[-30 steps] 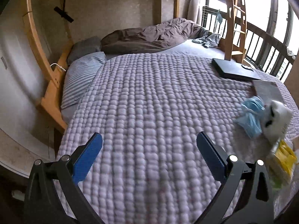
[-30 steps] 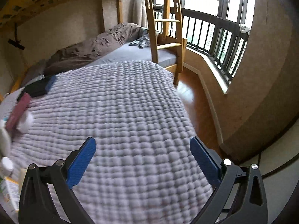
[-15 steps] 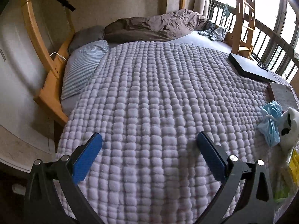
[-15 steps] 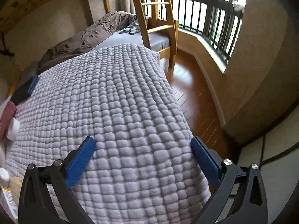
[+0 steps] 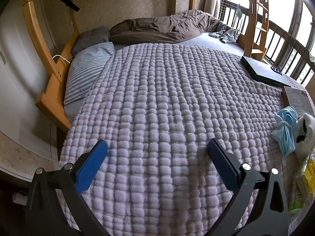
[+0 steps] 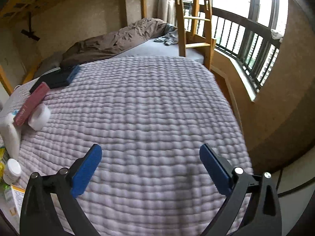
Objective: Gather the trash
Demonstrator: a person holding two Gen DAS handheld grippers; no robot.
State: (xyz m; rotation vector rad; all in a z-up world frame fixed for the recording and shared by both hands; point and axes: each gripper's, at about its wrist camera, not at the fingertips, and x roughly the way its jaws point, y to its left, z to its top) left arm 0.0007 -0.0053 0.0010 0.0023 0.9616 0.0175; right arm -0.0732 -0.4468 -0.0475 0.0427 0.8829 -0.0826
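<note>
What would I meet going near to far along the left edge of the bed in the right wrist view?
White-lidded jar → white bottle → white roll → red box → dark flat case → brown duvet.

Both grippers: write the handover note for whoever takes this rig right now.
Left gripper: open, empty, over the lilac quilt.
Right gripper: open, empty, over the same quilt.
Trash lies between the two grippers: crumpled blue face mask, white bag, yellow packaging, small white jar.
Black laptop and red box are on the quilt too; probably not trash.
Done: nothing held or collected in view.
Left: pick up every piece; no bin visible.
</note>
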